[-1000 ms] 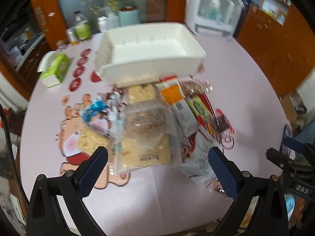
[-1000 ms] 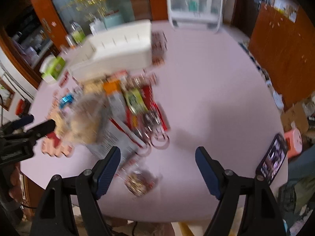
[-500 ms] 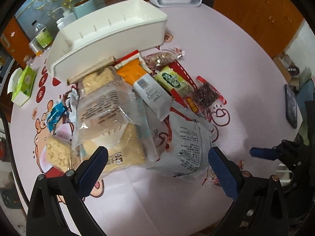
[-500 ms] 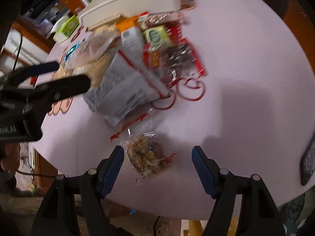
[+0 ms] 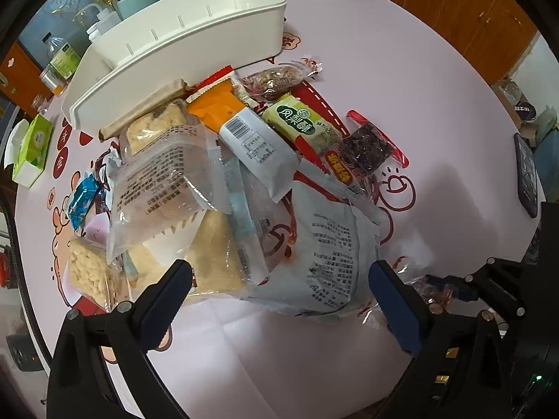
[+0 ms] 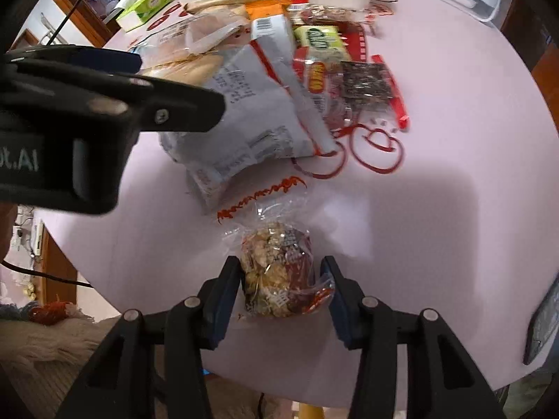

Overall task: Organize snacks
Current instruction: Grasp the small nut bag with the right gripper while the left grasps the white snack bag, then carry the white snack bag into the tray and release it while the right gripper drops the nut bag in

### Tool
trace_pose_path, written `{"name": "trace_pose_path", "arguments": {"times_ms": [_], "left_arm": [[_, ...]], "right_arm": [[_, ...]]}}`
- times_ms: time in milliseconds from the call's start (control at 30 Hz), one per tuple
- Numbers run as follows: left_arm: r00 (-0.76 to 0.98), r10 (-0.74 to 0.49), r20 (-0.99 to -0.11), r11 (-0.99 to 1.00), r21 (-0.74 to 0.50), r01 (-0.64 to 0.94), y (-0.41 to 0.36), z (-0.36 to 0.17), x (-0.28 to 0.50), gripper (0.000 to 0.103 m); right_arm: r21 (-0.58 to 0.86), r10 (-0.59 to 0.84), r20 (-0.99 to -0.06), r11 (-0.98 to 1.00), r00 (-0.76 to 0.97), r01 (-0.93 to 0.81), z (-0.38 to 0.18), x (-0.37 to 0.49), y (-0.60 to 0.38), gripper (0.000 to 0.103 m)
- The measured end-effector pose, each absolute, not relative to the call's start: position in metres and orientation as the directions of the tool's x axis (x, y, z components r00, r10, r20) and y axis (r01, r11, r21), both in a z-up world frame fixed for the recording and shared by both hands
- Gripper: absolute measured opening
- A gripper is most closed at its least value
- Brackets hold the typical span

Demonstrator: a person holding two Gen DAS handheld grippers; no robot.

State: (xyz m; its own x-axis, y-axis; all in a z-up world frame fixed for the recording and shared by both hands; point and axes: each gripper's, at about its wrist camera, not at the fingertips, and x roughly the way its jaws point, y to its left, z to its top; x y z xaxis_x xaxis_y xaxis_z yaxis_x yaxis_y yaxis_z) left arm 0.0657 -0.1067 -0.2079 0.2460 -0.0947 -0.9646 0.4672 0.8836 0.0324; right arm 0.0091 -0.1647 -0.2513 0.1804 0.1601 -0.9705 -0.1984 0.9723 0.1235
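Since half a second ago, the right hand-held gripper (image 6: 281,288) has been closing in on the small clear bag of nut snack (image 6: 277,272) at the near edge of the pink tabletop (image 6: 436,209); its two blue-padded fingers (image 6: 225,295) are now sitting on either side of the bag, narrowed to about the bag's width and seeming to press its wrapper, though a firm grip cannot be confirmed. That bag is lying apart from the main pile, just in front of a large grey packet (image 6: 251,111).

From the left wrist view, the left hand-held gripper (image 5: 283,300) is hovering wide apart and holding nothing, having come closer to the pile. Its fingers are framing the near edge of the heap: the grey packet (image 5: 328,244) is lying between them, with clear bags of pale crackers (image 5: 157,188) overlapping to the left. Farther back, an orange-and-white packet (image 5: 244,132), a green pastry bar (image 5: 300,125) and a dark fruit strip in red wrapping (image 5: 367,146) are lying side by side. A white bin (image 5: 195,45) is standing behind the pile, touching its far edge, and a green tissue box (image 5: 31,150) is sitting well off to the left.
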Motion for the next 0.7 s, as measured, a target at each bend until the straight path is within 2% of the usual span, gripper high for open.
{"name": "trace_pose_path", "arguments": {"times_ms": [433, 633, 700], "left_arm": [[0.167, -0.074, -0.983, 0.871, 0.018, 0.492, -0.132, -0.234, 0.065, 0.094], [0.19, -0.022, -0.981, 0.865, 0.077, 0.497, -0.146, -0.247, 0.062, 0.084], [0.2, -0.033, -0.979, 0.863, 0.073, 0.501, -0.148, -0.246, 0.061, 0.077]], "right_arm": [[0.11, 0.131, -0.97, 0.988, 0.203, -0.111, -0.246, 0.002, -0.198, 0.048], [0.113, 0.136, -0.969, 0.987, 0.207, -0.117, -0.247, -0.001, -0.2, 0.048], [0.11, 0.135, -0.968, 0.986, 0.214, -0.124, -0.244, -0.003, -0.2, 0.047]]}}
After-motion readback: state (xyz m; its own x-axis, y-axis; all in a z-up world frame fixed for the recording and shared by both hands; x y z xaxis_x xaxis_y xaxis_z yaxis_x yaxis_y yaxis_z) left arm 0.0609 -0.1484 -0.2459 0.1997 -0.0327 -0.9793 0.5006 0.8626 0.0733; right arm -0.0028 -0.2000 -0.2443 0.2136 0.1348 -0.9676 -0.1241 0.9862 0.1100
